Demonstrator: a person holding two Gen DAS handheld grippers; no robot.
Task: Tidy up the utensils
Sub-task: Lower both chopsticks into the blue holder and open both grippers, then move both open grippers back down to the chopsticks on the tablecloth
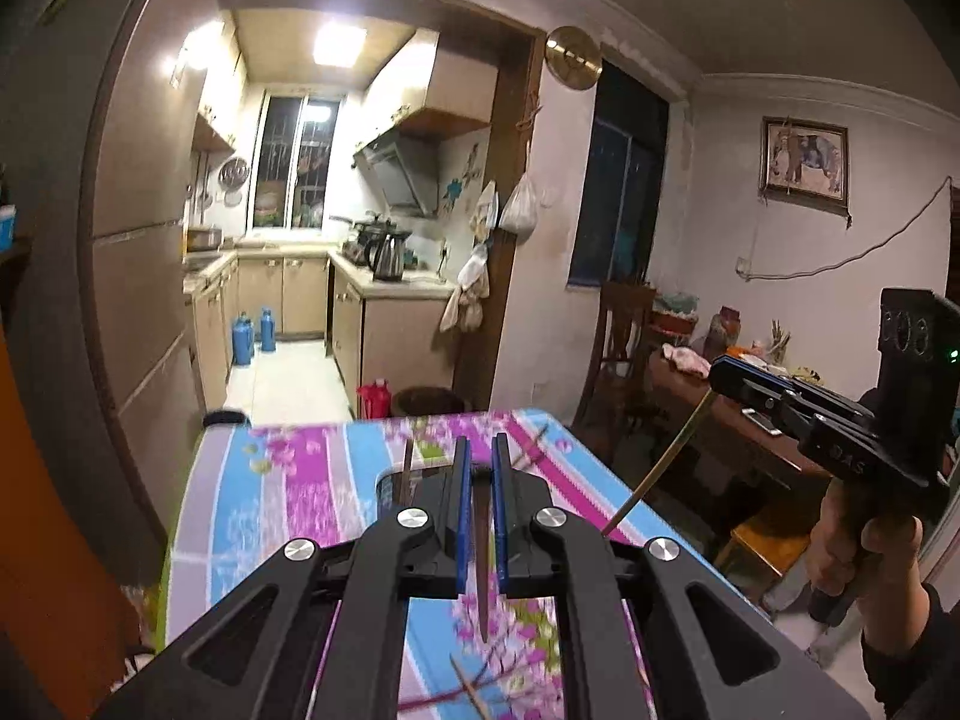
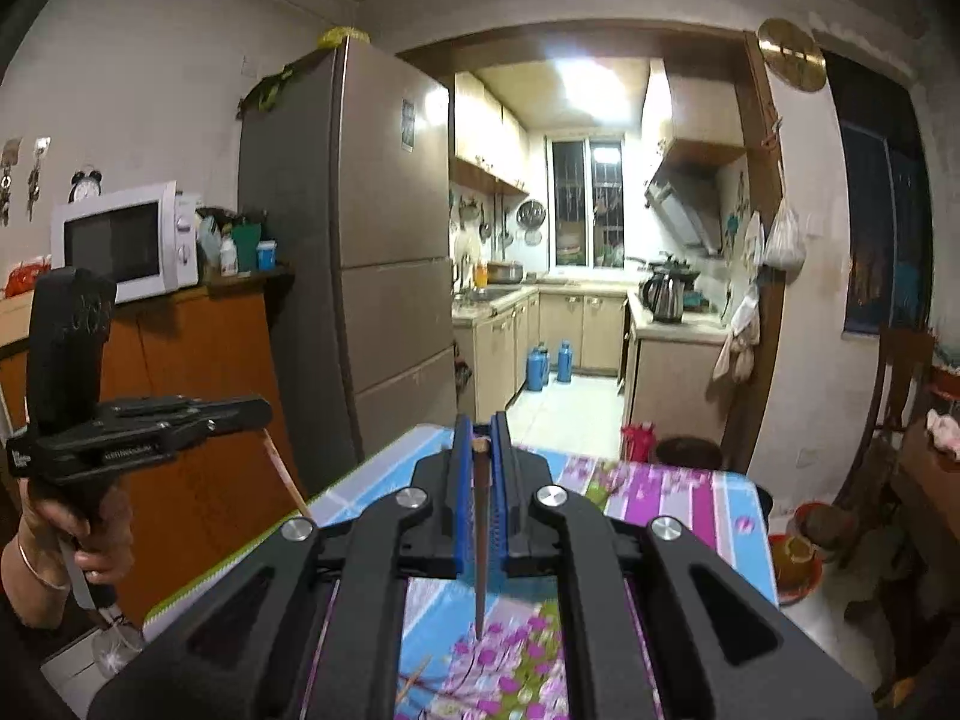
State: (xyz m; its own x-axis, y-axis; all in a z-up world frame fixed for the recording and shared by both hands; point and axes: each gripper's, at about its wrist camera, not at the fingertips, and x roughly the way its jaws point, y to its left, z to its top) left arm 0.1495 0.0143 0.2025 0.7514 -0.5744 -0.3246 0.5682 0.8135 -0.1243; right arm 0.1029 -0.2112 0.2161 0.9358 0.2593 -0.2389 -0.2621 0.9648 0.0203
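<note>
My left gripper (image 1: 481, 450) is shut on a brown chopstick (image 1: 482, 552) that hangs down between the blue pads, above the flowered tablecloth (image 1: 288, 480). It also shows at the left of the right wrist view (image 2: 264, 411), its chopstick (image 2: 285, 474) slanting down. My right gripper (image 2: 480, 429) is shut on another brown chopstick (image 2: 480, 546), point down over the table. In the left wrist view the right gripper (image 1: 717, 372) holds its chopstick (image 1: 660, 462) slanting toward the table's right edge. More chopsticks (image 1: 468, 684) lie on the cloth; one (image 1: 408, 468) stands in a dark container (image 1: 390, 489).
The table (image 2: 690, 498) is covered in a blue, pink and purple striped cloth. Behind it are a fridge (image 2: 384, 276), an open kitchen doorway, a red flask (image 2: 636, 441) and a dark bin (image 2: 690, 453). A wooden table (image 1: 750, 420) with chairs stands at the right.
</note>
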